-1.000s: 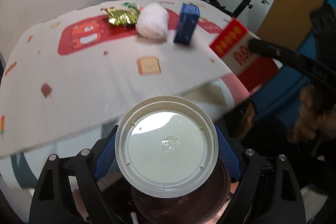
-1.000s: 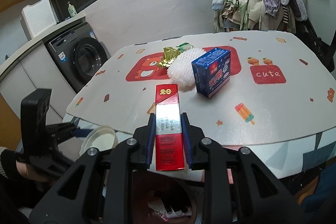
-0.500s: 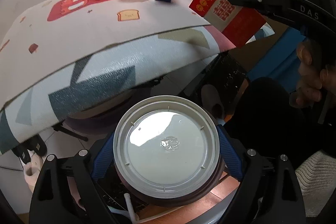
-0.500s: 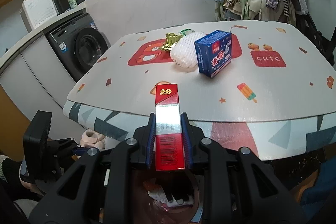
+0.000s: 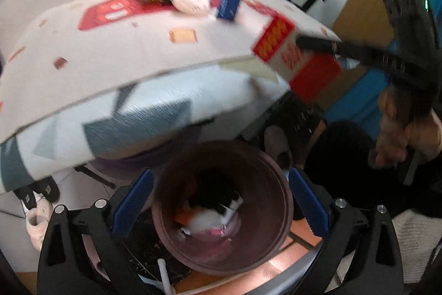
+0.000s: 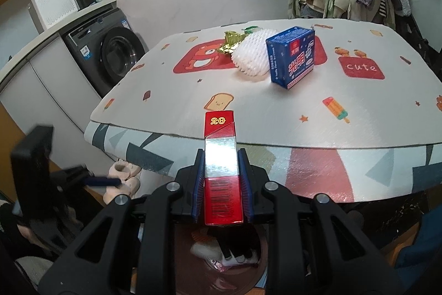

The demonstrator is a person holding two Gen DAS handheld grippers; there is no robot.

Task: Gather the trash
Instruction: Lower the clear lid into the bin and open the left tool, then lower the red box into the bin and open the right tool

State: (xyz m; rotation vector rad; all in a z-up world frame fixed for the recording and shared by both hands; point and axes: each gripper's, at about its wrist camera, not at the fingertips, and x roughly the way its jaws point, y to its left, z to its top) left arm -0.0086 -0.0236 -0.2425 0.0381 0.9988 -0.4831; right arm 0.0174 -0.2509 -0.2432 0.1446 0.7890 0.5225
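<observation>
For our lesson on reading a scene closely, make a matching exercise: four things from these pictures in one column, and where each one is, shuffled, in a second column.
Things:
1. red box
2. blue box
3. white foam net
4. brown bin

Places:
A. on the floor below the table edge
B. lying against the blue box's left side
C. clamped in the right tool
D. standing on the table

Pairs: 1-C, 2-D, 3-B, 4-A

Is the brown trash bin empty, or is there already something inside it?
Not empty. The brown trash bin holds white and coloured scraps at its bottom, seen from the left wrist; exactly what they are, I cannot tell.
</observation>
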